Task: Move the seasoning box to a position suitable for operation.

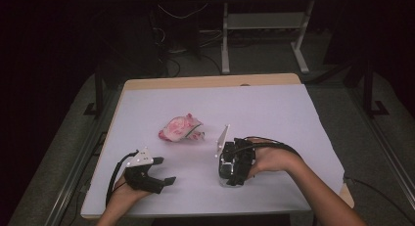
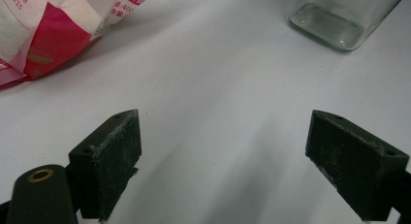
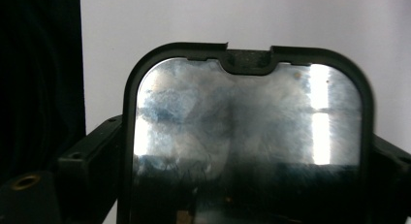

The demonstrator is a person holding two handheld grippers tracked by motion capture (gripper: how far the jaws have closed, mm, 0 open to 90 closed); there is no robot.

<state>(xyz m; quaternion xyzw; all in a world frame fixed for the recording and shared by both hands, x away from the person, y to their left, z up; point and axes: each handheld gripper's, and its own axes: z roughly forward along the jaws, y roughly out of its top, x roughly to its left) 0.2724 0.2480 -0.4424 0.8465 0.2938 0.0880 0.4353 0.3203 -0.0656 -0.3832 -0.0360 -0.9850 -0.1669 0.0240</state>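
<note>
White tabletop, dark room behind | left gripper (image 1: 164,171) sits low near the front edge, jaws wide apart, nothing between them | right gripper (image 1: 234,168) has its jaws on either side of a glass jar (image 1: 230,176) with a metal lid (image 3: 247,136), whether the pads actually press on it I can't tell | pink packet (image 1: 180,128) lies mid-table, well apart from both

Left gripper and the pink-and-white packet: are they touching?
Apart. In the left gripper view, bare table lies between the open left gripper and the packet.
</note>
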